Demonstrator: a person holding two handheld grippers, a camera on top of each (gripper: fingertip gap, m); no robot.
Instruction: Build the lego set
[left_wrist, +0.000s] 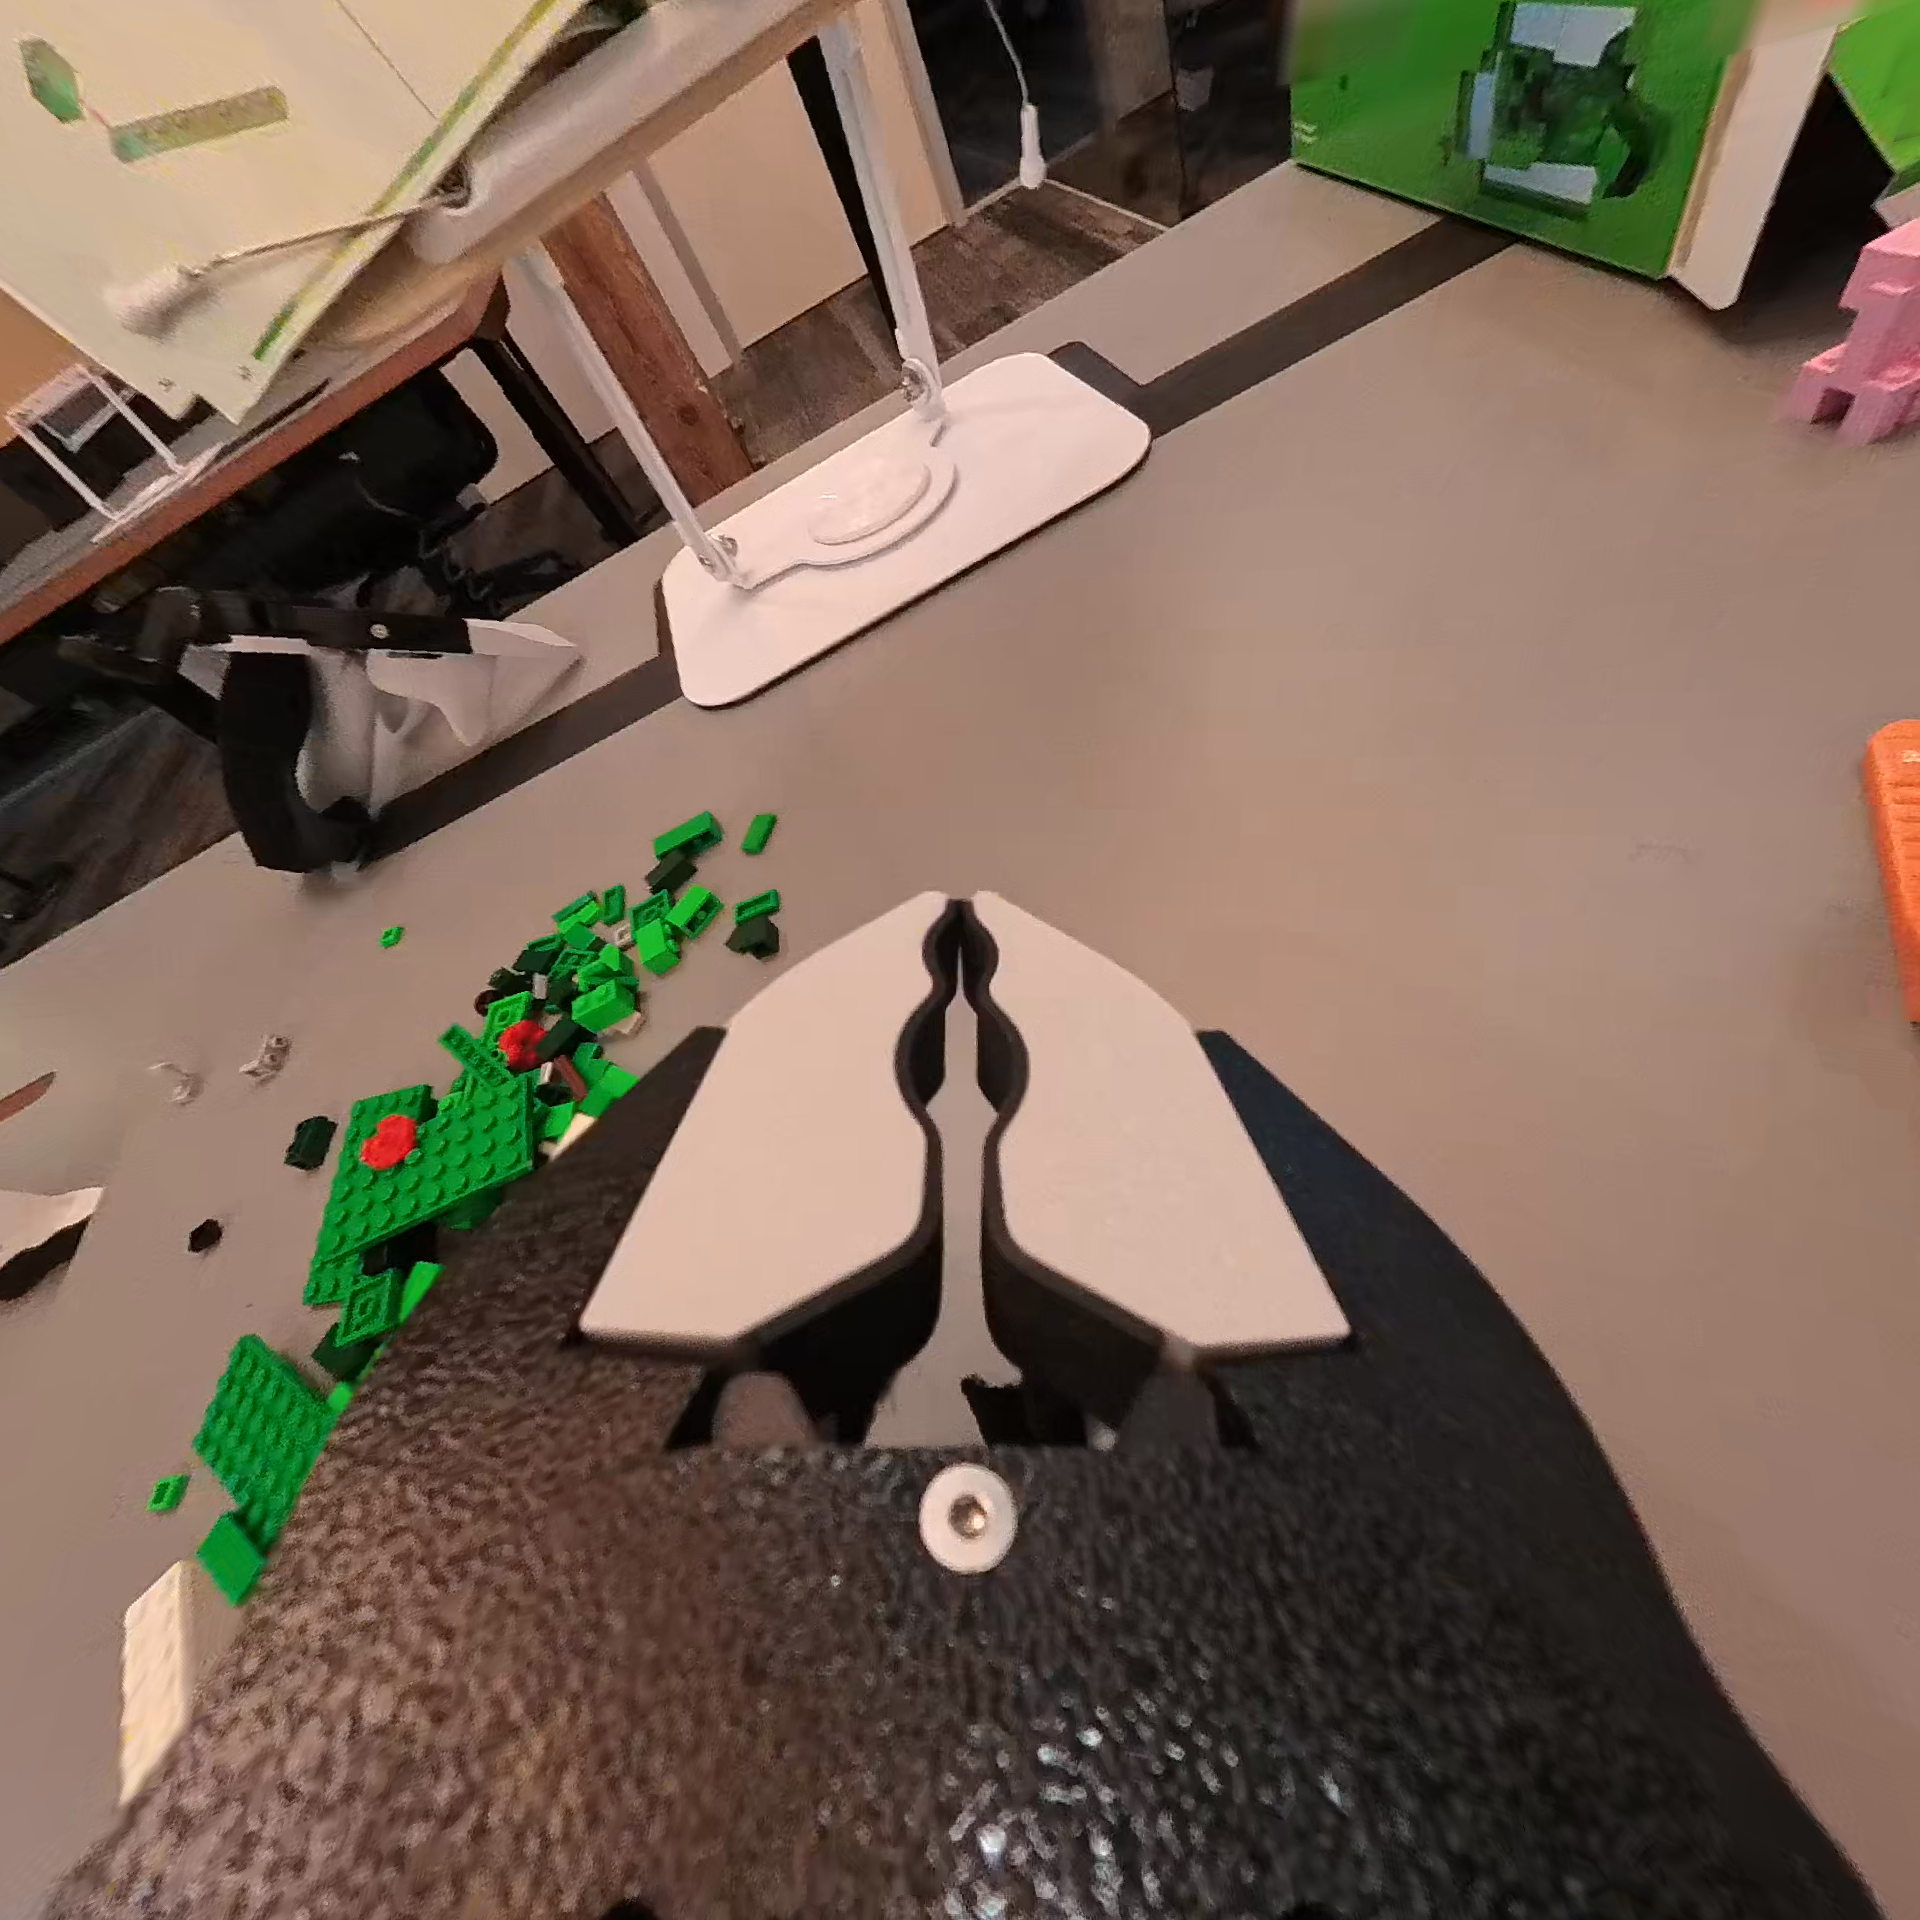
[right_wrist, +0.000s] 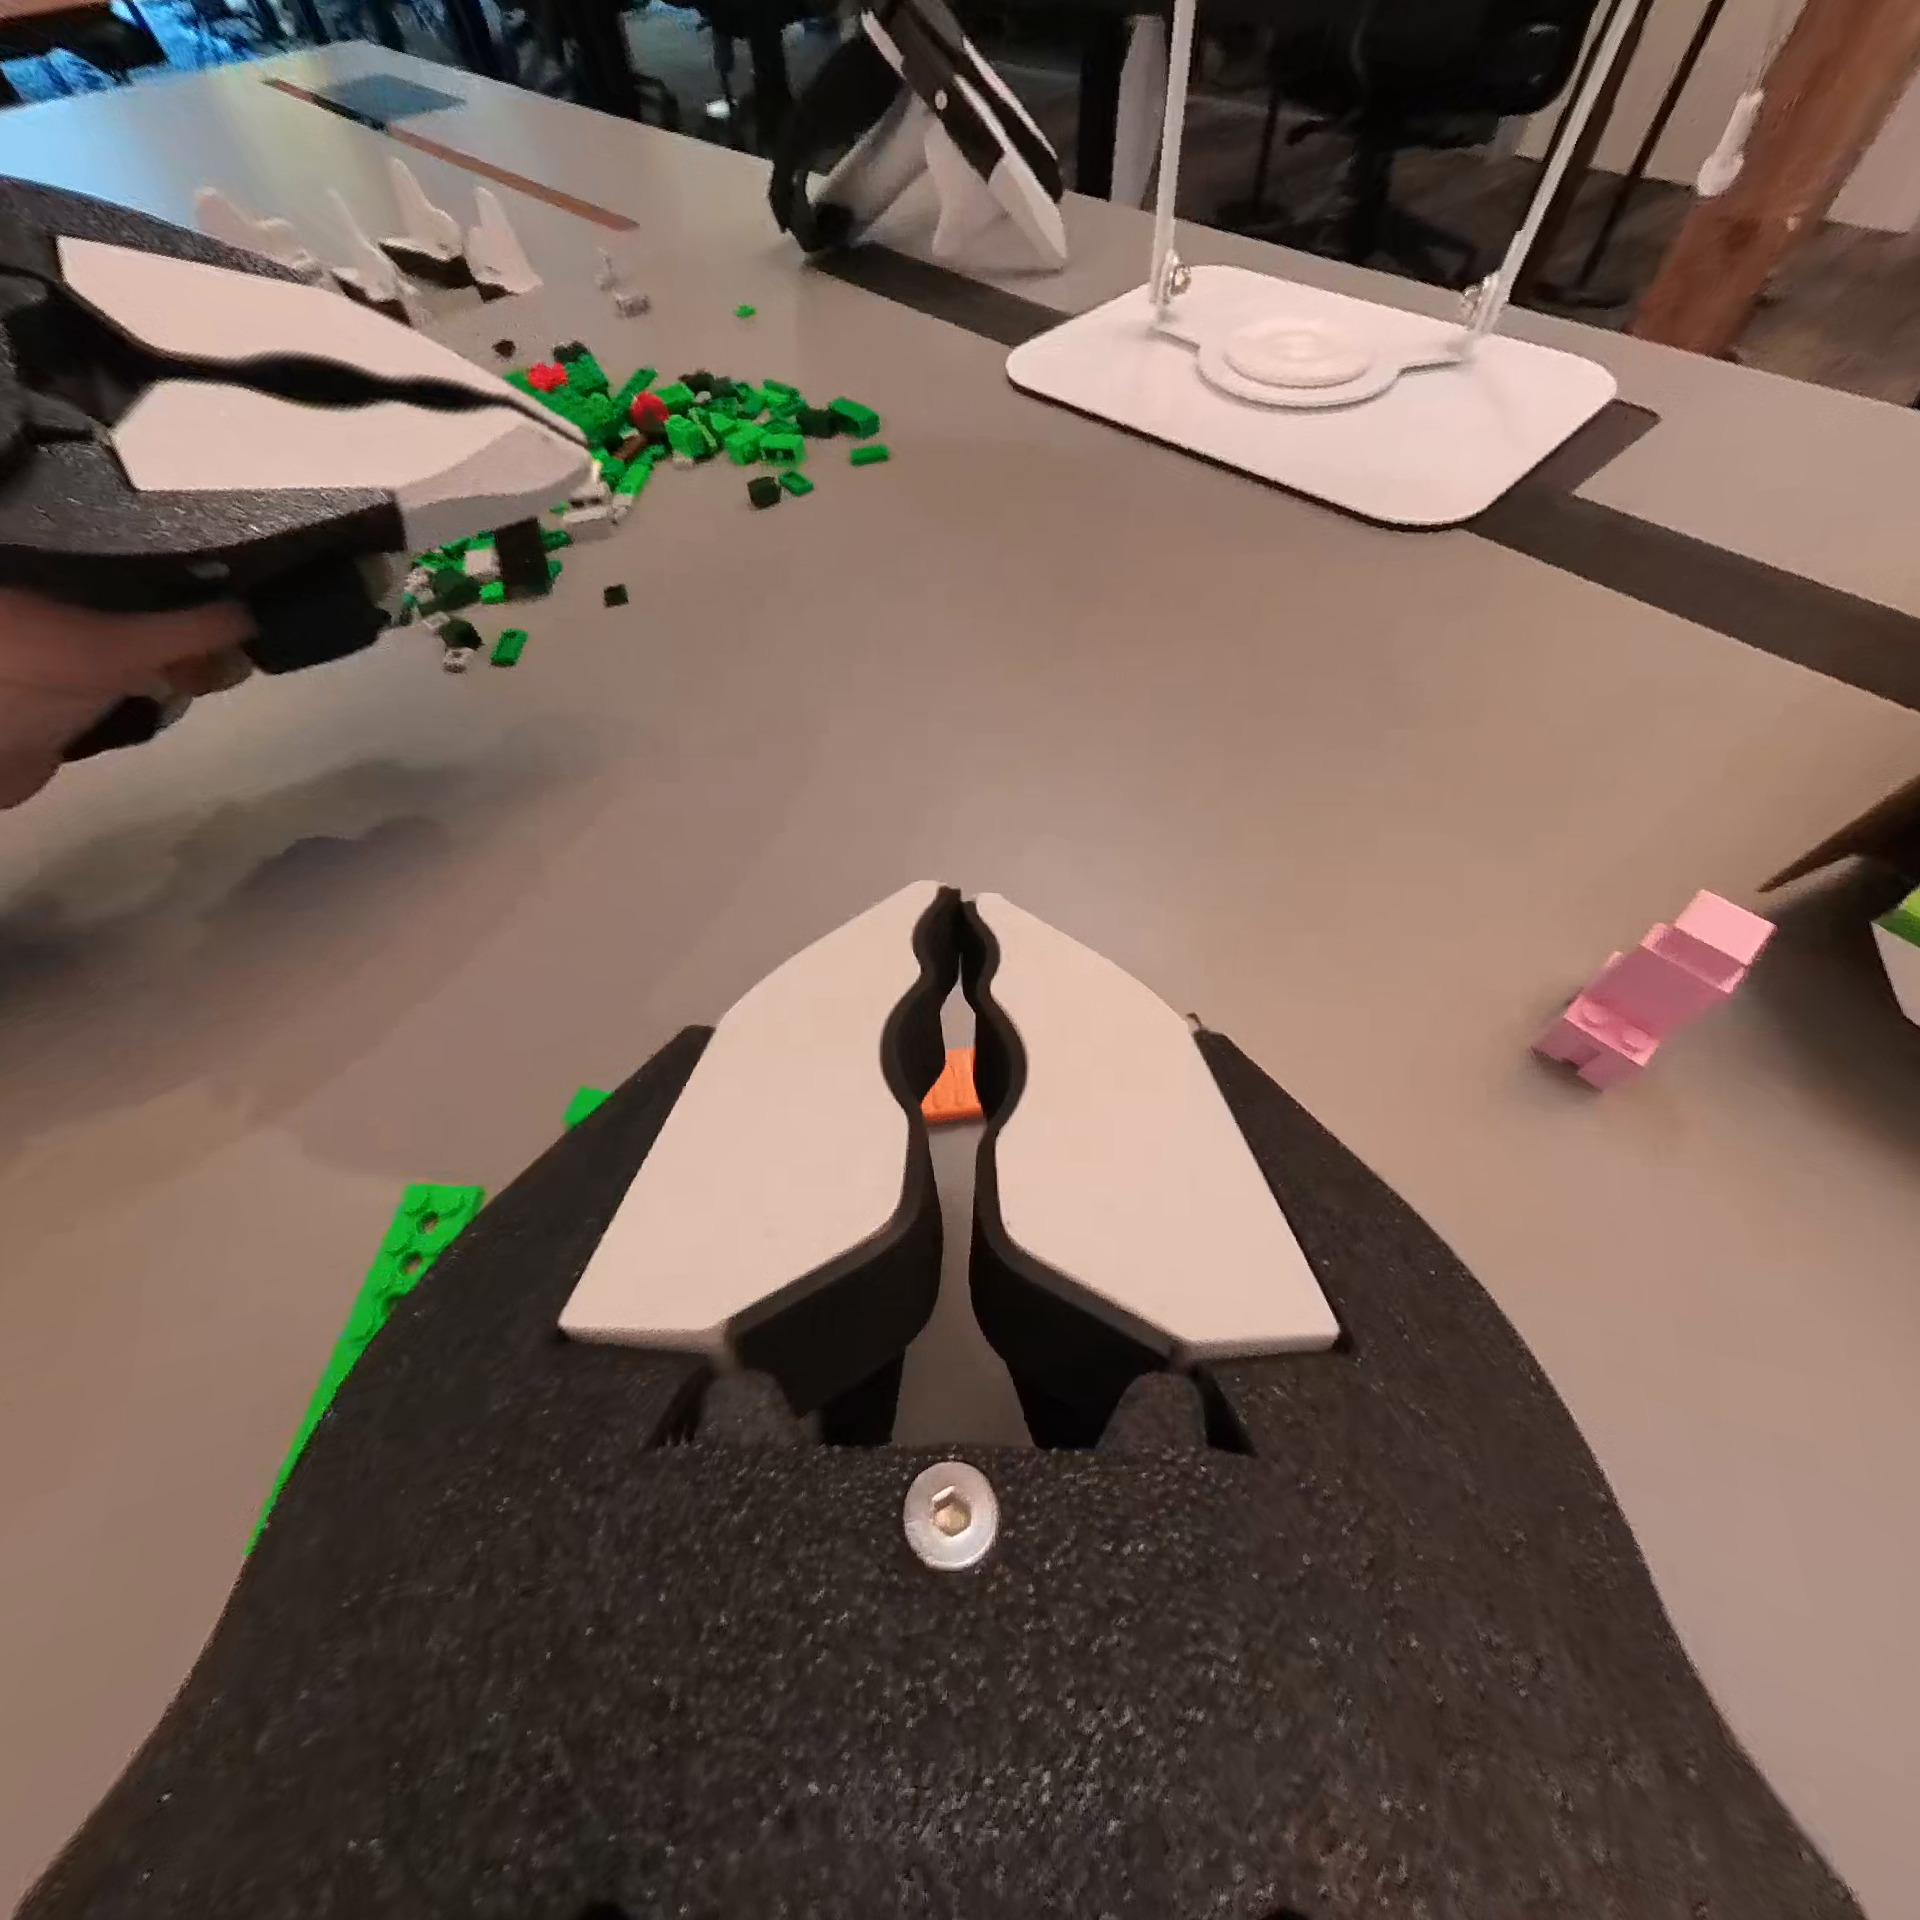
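Note:
A heap of loose green lego pieces (left_wrist: 540, 1018) lies on the grey table, with green plates (left_wrist: 416, 1174) and two small red pieces among them. It also shows in the right wrist view (right_wrist: 727, 426). My left gripper (left_wrist: 961, 909) is shut and empty, held above the table just right of the heap; it also shows at the left of the right wrist view (right_wrist: 577, 442). My right gripper (right_wrist: 956, 899) is shut and empty over bare table. A green plate (right_wrist: 416, 1247) lies partly under it, and an orange piece (right_wrist: 951, 1086) shows through its fingers.
A pink lego pig (right_wrist: 1652, 992) stands at the right, also in the left wrist view (left_wrist: 1870, 353). A white stand base (right_wrist: 1320, 400) sits at the far table edge. A green box (left_wrist: 1507, 135) is at far right. An orange tool (left_wrist: 1896, 862) lies at the right edge. Torn bags (right_wrist: 416, 249) lie far left. Some 15 cm of space lies between my two pairs of fingers. To the green plate (right_wrist: 416, 1247): right tips about 12 cm, left tips about 20 cm.

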